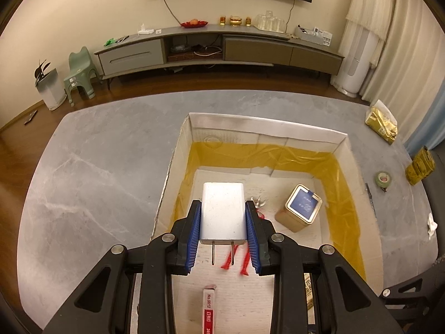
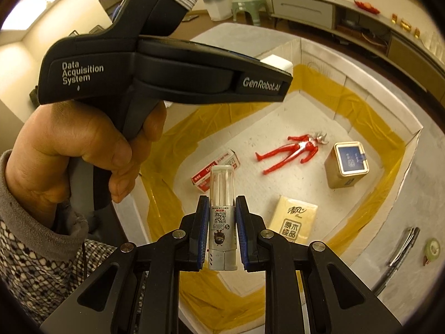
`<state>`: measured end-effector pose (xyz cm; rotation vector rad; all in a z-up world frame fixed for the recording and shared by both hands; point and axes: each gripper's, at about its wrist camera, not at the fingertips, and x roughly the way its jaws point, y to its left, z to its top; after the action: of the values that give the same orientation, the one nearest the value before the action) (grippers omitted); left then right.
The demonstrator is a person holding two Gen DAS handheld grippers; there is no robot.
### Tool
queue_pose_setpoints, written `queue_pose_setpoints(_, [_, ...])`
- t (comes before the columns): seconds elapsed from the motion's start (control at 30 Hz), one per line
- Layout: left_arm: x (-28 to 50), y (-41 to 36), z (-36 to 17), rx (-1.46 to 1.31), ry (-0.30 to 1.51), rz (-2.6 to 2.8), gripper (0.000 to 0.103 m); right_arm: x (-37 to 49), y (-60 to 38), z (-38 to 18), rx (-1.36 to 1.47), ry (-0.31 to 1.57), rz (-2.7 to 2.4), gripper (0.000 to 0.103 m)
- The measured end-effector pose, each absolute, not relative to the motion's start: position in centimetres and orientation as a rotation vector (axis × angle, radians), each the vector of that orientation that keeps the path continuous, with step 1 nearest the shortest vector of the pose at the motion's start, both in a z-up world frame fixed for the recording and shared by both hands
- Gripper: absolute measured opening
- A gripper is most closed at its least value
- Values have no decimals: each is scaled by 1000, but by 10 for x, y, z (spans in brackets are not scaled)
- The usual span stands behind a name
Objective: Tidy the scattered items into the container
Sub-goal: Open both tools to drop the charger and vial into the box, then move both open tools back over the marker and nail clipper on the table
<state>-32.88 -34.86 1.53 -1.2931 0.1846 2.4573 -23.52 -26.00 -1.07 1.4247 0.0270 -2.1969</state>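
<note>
My left gripper (image 1: 223,208) is shut on a white plug charger (image 1: 223,213), prongs toward the camera, held above the white cardboard box (image 1: 267,126) with yellow tape inside. My right gripper (image 2: 222,203) is shut on a clear-capped tube with a QR label (image 2: 221,208), also above the box (image 2: 358,89). Inside lie a red toy figure (image 2: 292,150), a gold tin with a blue lid (image 2: 347,164), a red-and-white small carton (image 2: 205,176) and a yellow tissue pack (image 2: 296,218). The left gripper's body, held by a hand (image 2: 75,150), fills the upper left of the right wrist view.
The box sits on a grey marble table (image 1: 105,161). Right of it lie a green tape roll (image 1: 383,179), two gold packets (image 1: 382,123), a crumpled white scrap (image 1: 432,224) and a dark pen-like tool (image 2: 403,246). A TV cabinet (image 1: 217,47) stands beyond.
</note>
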Motion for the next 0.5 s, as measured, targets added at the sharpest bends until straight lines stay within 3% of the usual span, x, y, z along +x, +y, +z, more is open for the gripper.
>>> queue_pose_setpoints(0.13, [-339,-353,10,-1322,138,2463,32,-240,-265,-15,1458,36,-2202,20])
queue_pose_setpoints(0.23, [-346,-360,4,-1350,77,2464,47,-244,-265,-17,1472,28,-2213,22])
queue_pose_setpoints(0.5, [-346,-378,11,-1324,-56,2452,48,-243,-265,-14,1466,7,-2214,22])
